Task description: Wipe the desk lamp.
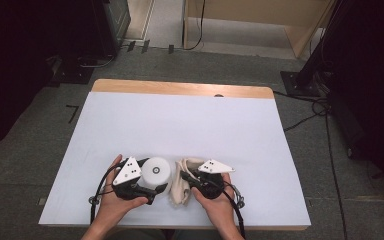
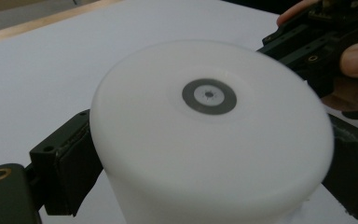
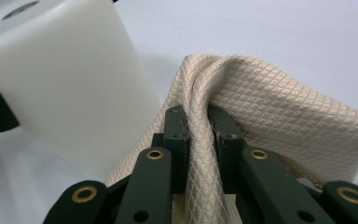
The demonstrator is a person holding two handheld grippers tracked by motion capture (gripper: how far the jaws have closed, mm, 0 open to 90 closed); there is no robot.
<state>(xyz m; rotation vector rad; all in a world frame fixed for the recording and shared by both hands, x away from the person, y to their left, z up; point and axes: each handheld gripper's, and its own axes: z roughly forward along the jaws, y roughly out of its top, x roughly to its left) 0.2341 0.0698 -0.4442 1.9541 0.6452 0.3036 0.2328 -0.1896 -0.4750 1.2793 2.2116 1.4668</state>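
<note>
White sheeting covers the surface [image 1: 180,125], with grey floor beyond. Right claw [image 3: 199,122] is pinched tight on a fold of beige quilted cloth [image 3: 279,116]; left claw [image 2: 205,158] clamps the white cylinder [image 2: 209,135] just beside it. Both things are gripped — any wiping or wrapping of the cylinder looks not yet begun.

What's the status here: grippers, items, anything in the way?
Left gripper clamped on white cylinder. Right gripper pinching beige cloth. Both low over white table. No obstruction.
</note>
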